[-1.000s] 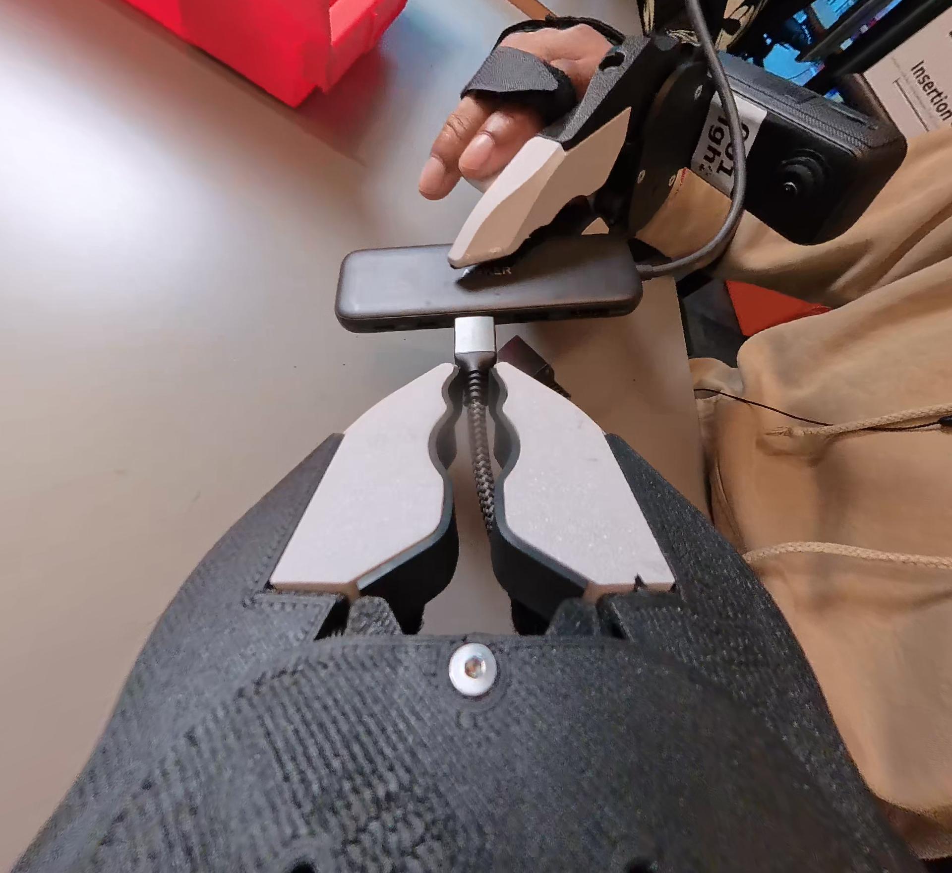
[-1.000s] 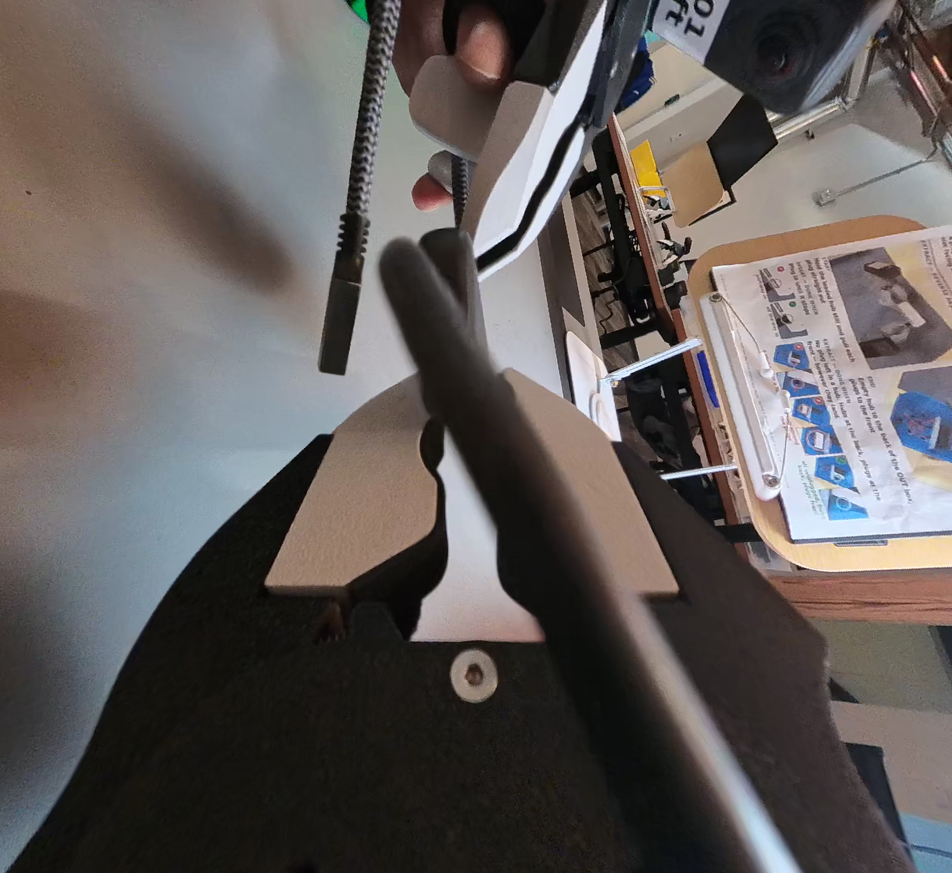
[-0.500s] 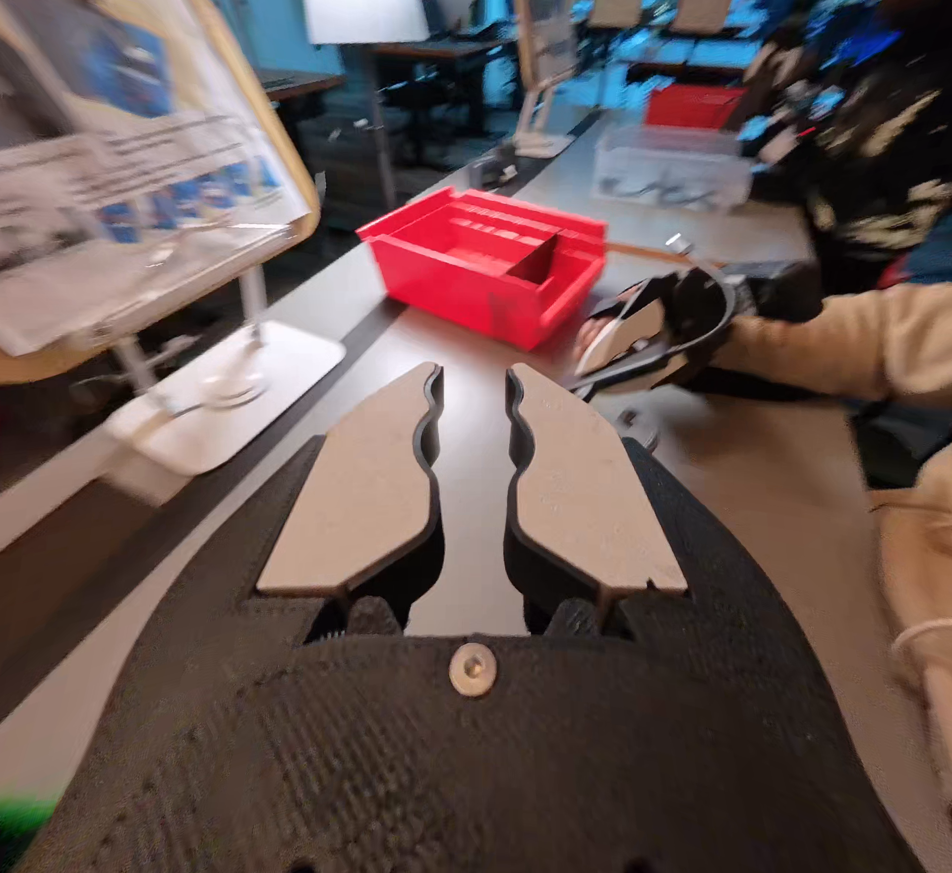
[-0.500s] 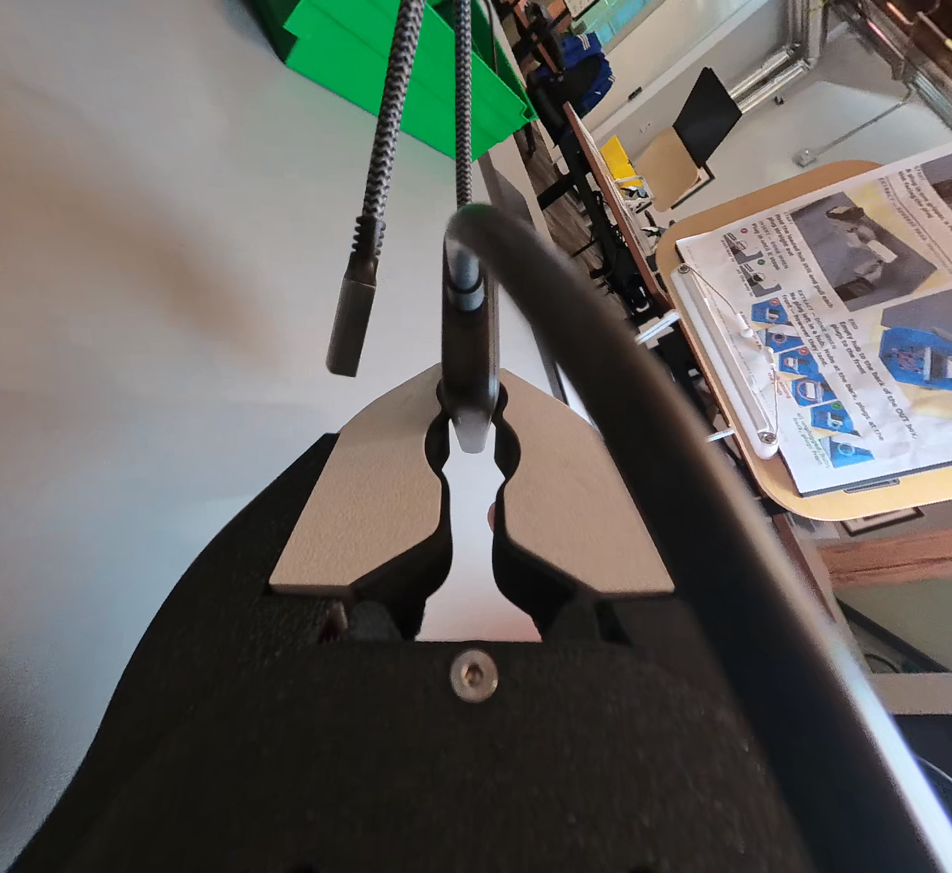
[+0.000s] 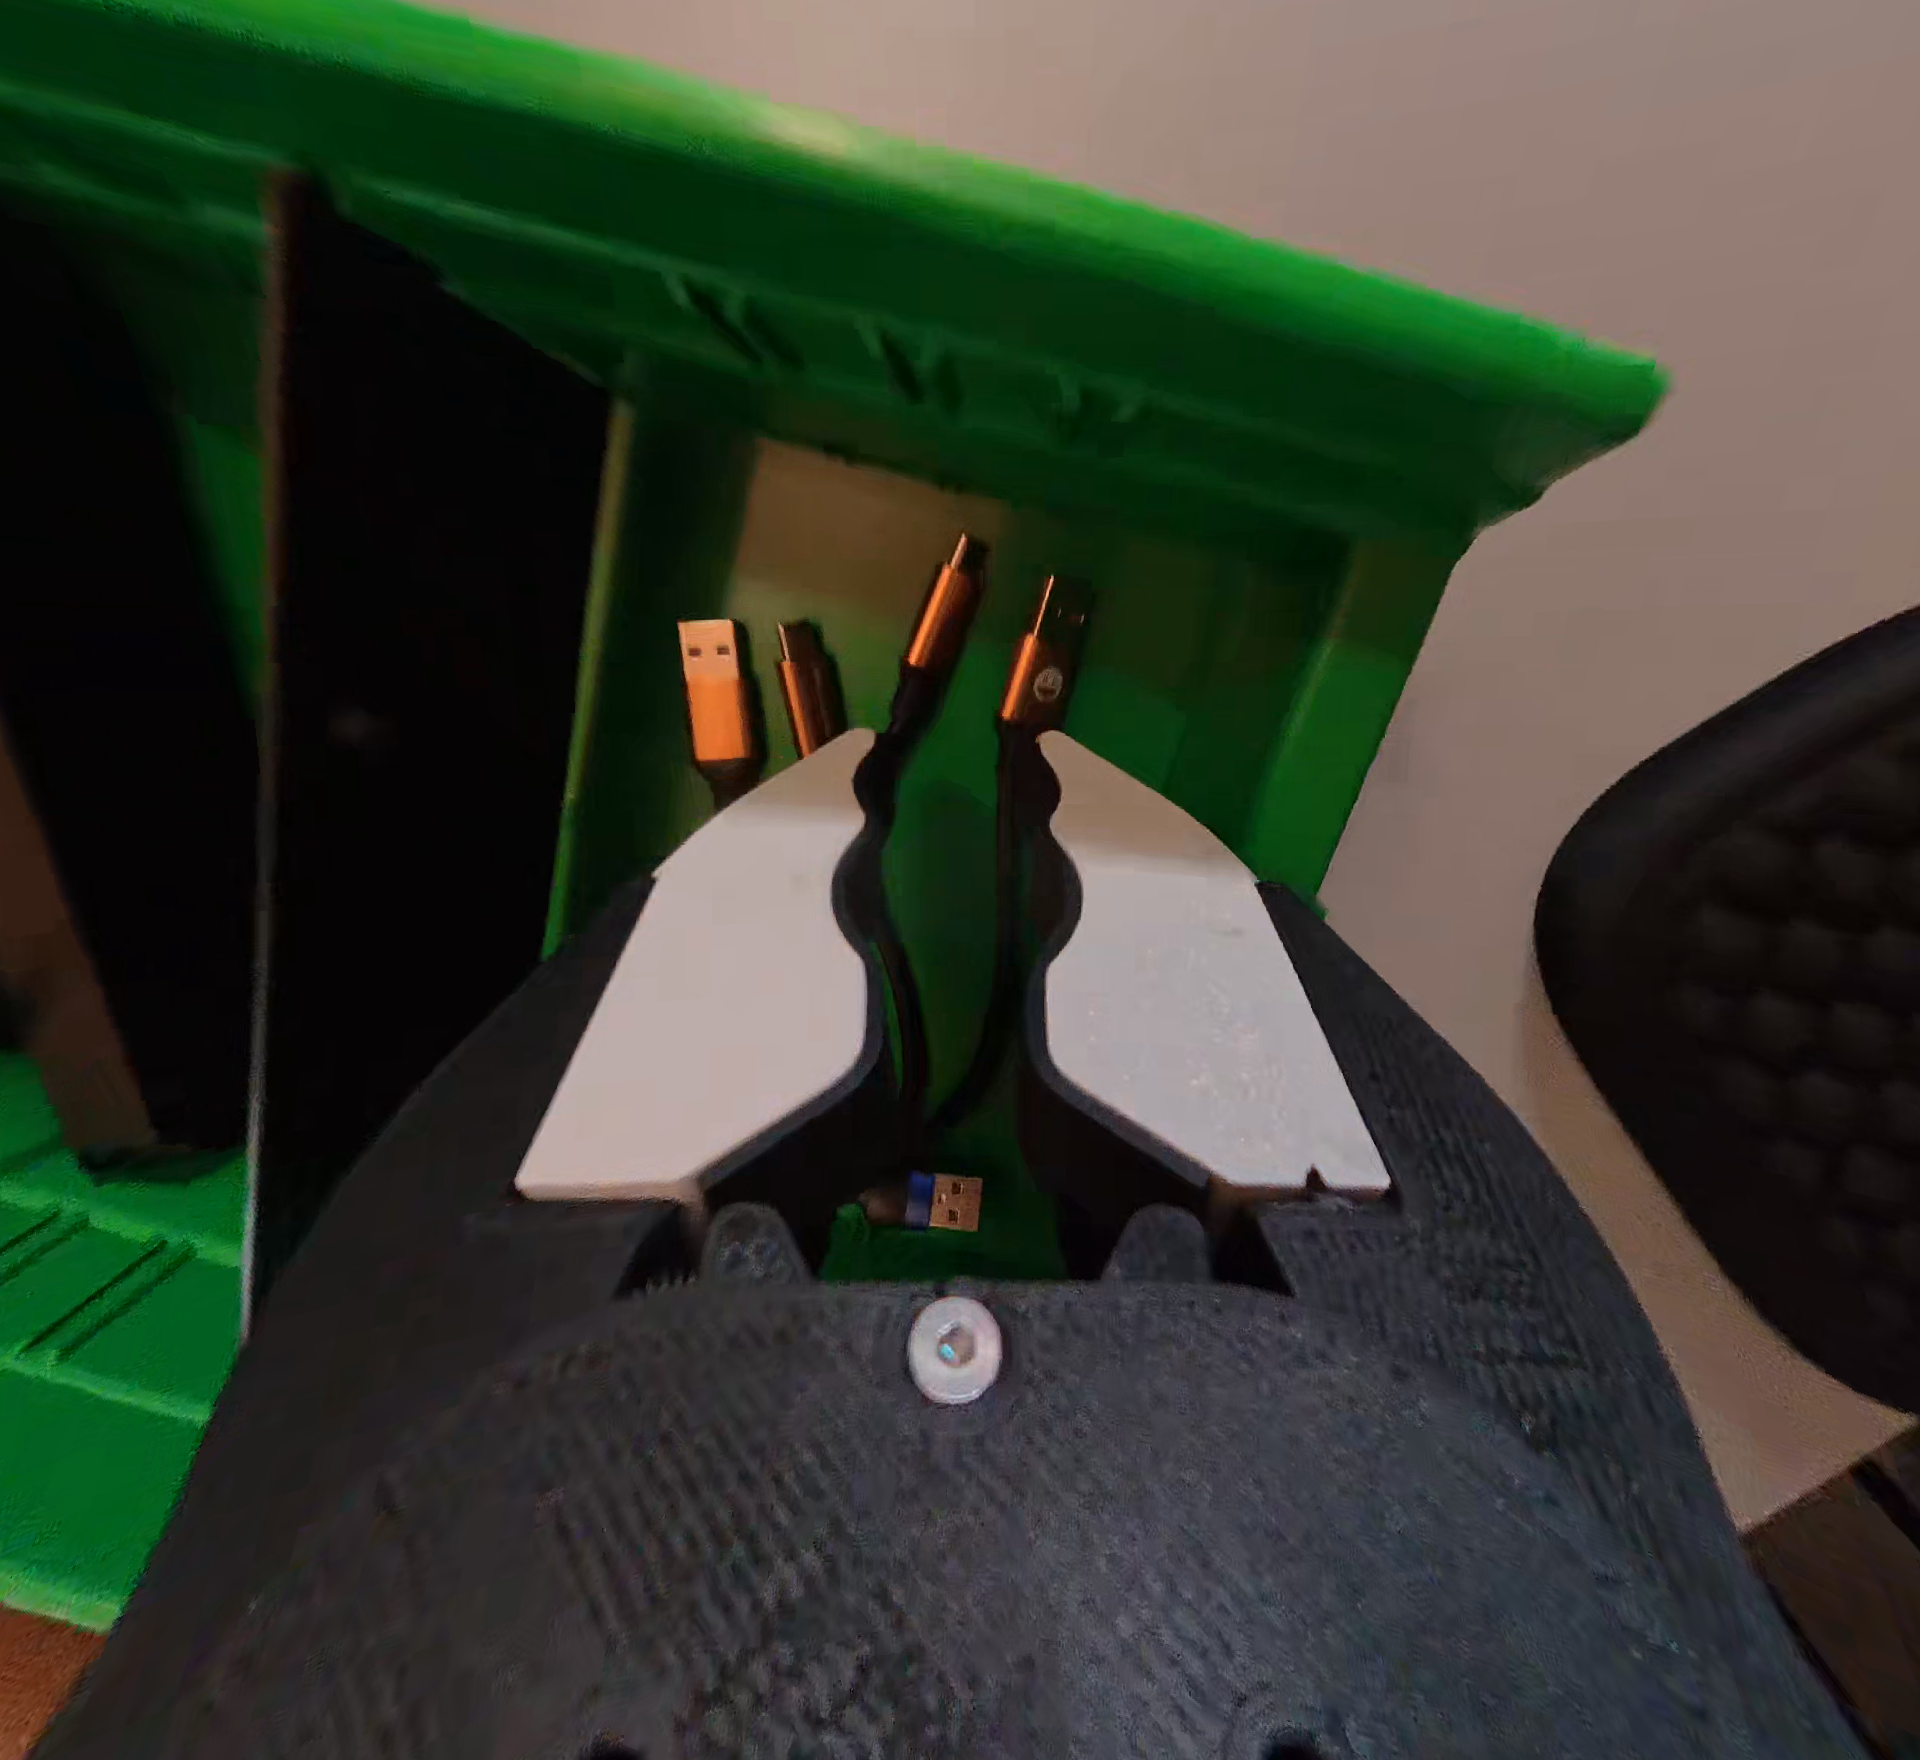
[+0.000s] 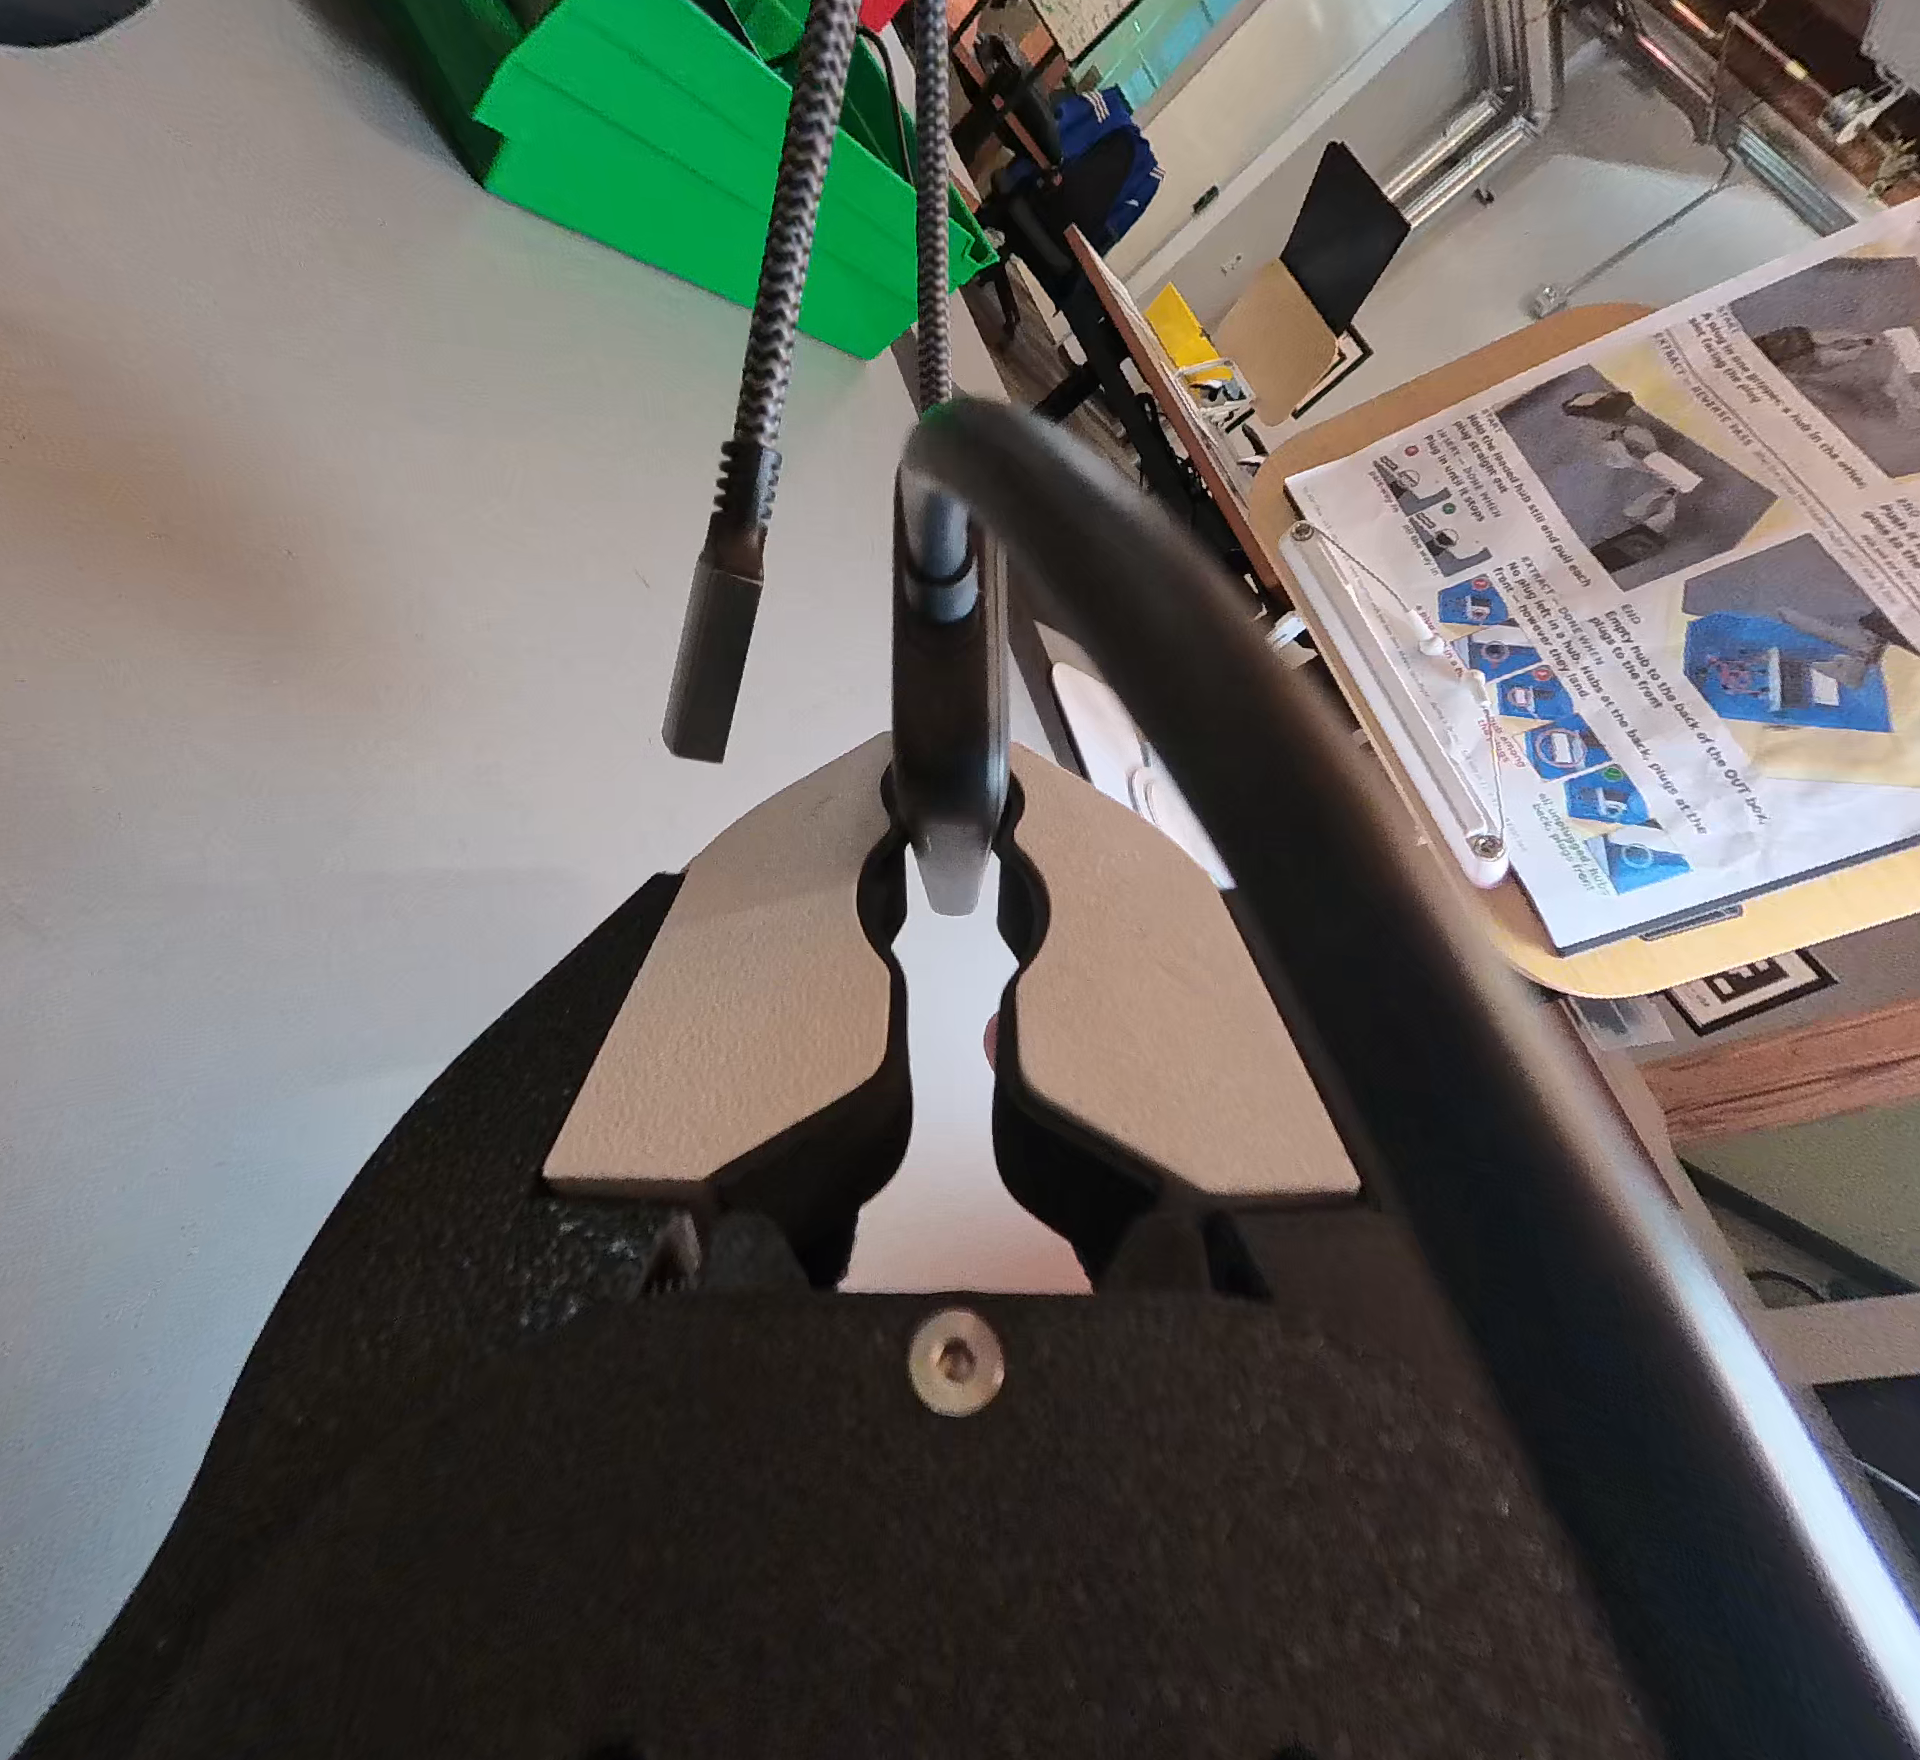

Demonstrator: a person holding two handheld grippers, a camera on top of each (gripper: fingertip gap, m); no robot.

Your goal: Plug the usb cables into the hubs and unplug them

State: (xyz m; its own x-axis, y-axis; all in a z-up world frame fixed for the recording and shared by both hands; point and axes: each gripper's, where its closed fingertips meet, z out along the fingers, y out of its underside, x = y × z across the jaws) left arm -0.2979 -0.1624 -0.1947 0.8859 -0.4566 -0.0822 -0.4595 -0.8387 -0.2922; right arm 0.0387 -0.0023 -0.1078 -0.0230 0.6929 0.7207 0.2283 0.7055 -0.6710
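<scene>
In the right wrist view my right gripper [image 6: 948,780] is shut on the end of a dark hub [image 6: 951,692], held edge-on above the grey table [image 6: 312,567]. A braided cable [image 6: 821,152] is plugged into the hub's top edge, loops up, and its free black plug [image 6: 717,661] hangs to the left. The hub's own thick black lead [image 6: 1299,775] arcs down to the right. In the left wrist view my left gripper [image 5: 956,754] is open and empty, just above a green bin [image 5: 935,328] compartment. Several cables with orange plugs [image 5: 940,619] lie there; two run under the gap between my fingers.
Green bins [image 6: 665,141] stand at the table's far side in the right wrist view. An instruction board [image 6: 1662,619] leans at the right. A black mesh object [image 5: 1745,983] sits right of the green bin. A blue-tipped plug [image 5: 940,1203] lies in the bin.
My left gripper let go of the braided cable plugged into the hub, swung away and now hovers open over the green bin's cables. My right gripper keeps hold of the hub.
</scene>
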